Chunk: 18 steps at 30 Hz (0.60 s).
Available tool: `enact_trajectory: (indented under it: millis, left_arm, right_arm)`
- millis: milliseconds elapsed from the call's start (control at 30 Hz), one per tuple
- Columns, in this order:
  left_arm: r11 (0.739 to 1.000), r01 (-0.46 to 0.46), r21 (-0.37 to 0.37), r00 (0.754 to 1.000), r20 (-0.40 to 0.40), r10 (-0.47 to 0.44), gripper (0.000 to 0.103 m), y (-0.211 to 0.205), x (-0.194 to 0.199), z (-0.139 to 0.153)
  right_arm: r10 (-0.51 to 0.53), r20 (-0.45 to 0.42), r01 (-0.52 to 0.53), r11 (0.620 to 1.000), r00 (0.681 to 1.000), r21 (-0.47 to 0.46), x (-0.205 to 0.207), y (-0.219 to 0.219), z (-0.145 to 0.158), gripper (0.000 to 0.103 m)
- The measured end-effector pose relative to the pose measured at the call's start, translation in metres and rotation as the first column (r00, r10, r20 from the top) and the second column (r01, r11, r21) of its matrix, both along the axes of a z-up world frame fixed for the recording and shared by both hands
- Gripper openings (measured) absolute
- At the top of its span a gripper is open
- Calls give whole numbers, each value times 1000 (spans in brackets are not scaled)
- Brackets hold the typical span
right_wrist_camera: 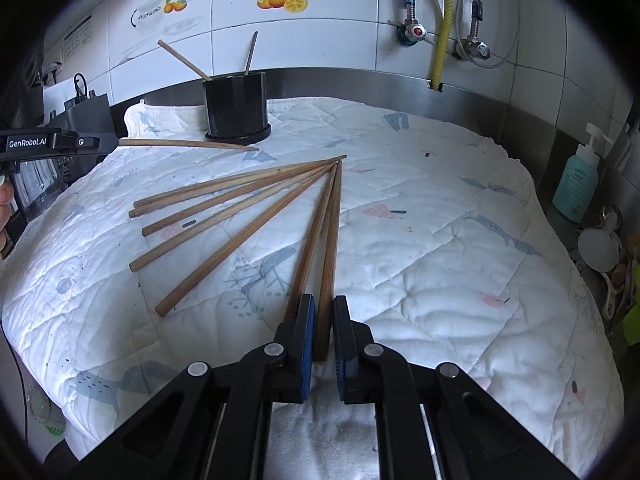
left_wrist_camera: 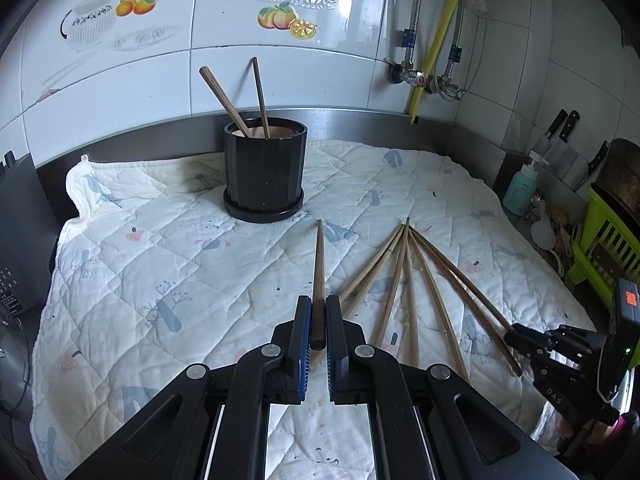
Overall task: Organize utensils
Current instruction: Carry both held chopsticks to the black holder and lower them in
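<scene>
A black ribbed holder point(left_wrist_camera: 265, 168) stands on a saucer at the back of the quilted cloth, with two chopsticks point(left_wrist_camera: 228, 100) leaning in it; it also shows in the right wrist view point(right_wrist_camera: 235, 105). My left gripper point(left_wrist_camera: 318, 312) is shut on one brown chopstick point(left_wrist_camera: 318, 264) that points toward the holder; that chopstick shows in the right wrist view point(right_wrist_camera: 188, 144). Several chopsticks point(right_wrist_camera: 248, 208) lie fanned on the cloth, tips meeting. My right gripper point(right_wrist_camera: 323, 312) has its jaws close around the rightmost chopstick point(right_wrist_camera: 332, 248) near its thick end.
A white quilted cloth point(right_wrist_camera: 440, 240) covers the counter. A tiled wall with pipes and valves point(right_wrist_camera: 416, 32) rises behind. A teal soap bottle point(right_wrist_camera: 576, 184) and a green rack point(left_wrist_camera: 608, 248) stand at the right, knives point(left_wrist_camera: 560, 132) behind. A dark appliance point(left_wrist_camera: 20, 240) stands at the left.
</scene>
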<state>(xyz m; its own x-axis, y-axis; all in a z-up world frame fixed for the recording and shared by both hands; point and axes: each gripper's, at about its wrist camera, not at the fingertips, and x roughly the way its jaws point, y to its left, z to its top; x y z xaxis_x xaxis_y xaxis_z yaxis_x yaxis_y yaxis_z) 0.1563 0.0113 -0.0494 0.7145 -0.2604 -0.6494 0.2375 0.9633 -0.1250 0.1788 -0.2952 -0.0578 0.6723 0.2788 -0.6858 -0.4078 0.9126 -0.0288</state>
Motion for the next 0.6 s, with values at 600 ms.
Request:
enact_trajectory:
  millis: [600]
  left_arm:
    - [1000,-2,-6,999,40,2,6,17,26,45]
  right_arm:
    - [75,152,-79,997,985,18,49,5,105,10]
